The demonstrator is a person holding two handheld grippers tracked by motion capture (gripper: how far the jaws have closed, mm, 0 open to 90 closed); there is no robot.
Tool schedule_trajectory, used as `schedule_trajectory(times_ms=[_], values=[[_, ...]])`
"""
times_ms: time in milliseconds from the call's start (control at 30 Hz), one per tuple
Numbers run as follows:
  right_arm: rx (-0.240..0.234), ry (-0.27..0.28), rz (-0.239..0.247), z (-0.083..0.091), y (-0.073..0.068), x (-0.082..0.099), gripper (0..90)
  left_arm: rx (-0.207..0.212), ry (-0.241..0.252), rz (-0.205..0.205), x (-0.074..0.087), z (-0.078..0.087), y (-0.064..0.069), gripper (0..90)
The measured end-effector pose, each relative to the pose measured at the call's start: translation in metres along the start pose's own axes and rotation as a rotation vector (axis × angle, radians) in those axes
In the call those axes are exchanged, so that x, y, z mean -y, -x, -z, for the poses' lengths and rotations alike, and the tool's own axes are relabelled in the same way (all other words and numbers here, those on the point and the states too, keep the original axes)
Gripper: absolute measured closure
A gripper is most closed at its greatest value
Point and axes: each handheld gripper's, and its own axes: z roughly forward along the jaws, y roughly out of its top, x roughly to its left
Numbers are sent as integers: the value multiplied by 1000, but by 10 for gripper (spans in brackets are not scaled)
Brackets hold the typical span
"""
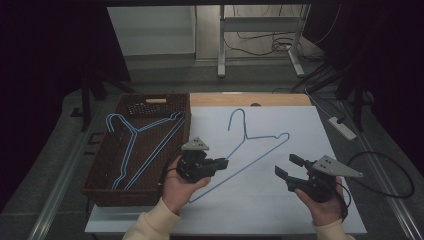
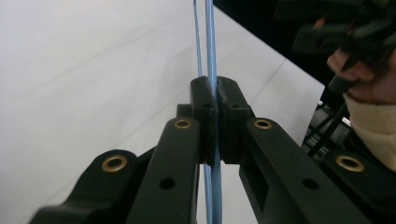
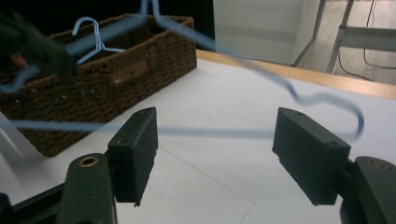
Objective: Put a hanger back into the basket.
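Two cream sleeves enter from the near edge of the table, each hand holding a black gripper. At far left sits a brown wicker basket [image 1: 100,165] holding blue wire hangers [image 1: 131,145], apparently stored there for picking. Just right of it, the left gripper [image 1: 223,162] has its jaws pinched fully together on the lower wire of another blue hanger [image 1: 250,150]; the left gripper view shows the thin wire [image 2: 211,70] clamped between the pads. That hanger stretches from the near left to the far right over the white sheet [image 1: 290,210] in the middle of the table, its hook pointing to the far side; the pinch near one corner probably lets it be lifted clear. To the right, the right gripper [image 1: 286,166] stands wide open with nothing between its jaws, just near of the hanger's right shoulder, seemingly ready to steady it.
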Motion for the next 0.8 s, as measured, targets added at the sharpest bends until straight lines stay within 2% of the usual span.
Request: schedule_trajectory(times_ms=[233,400,433,467,567,700,733,767,800], values=[[-14,-52,11,-9,4,8,301,-43,63,2,-9,33,-16,870],[-6,-79,12,-13,8,13,292,-114,121,-3,-7,70,-35,870],[-6,-79,12,-13,8,13,292,-114,121,-3,-7,70,-35,869],[-3,-80,12,-13,9,14,291,-135,128,1,-6,80,-42,869],[2,-99,12,-16,11,17,287,-164,144,25,-3,96,-54,870],[25,-139,39,-20,12,22,287,-244,172,55,6,122,-79,870],[25,-148,40,-21,12,23,287,-274,184,74,10,131,-90,870],[24,-152,40,-22,11,24,287,-274,184,74,10,131,-90,870],[24,-152,40,-22,11,24,287,-287,193,82,13,136,-95,870]])
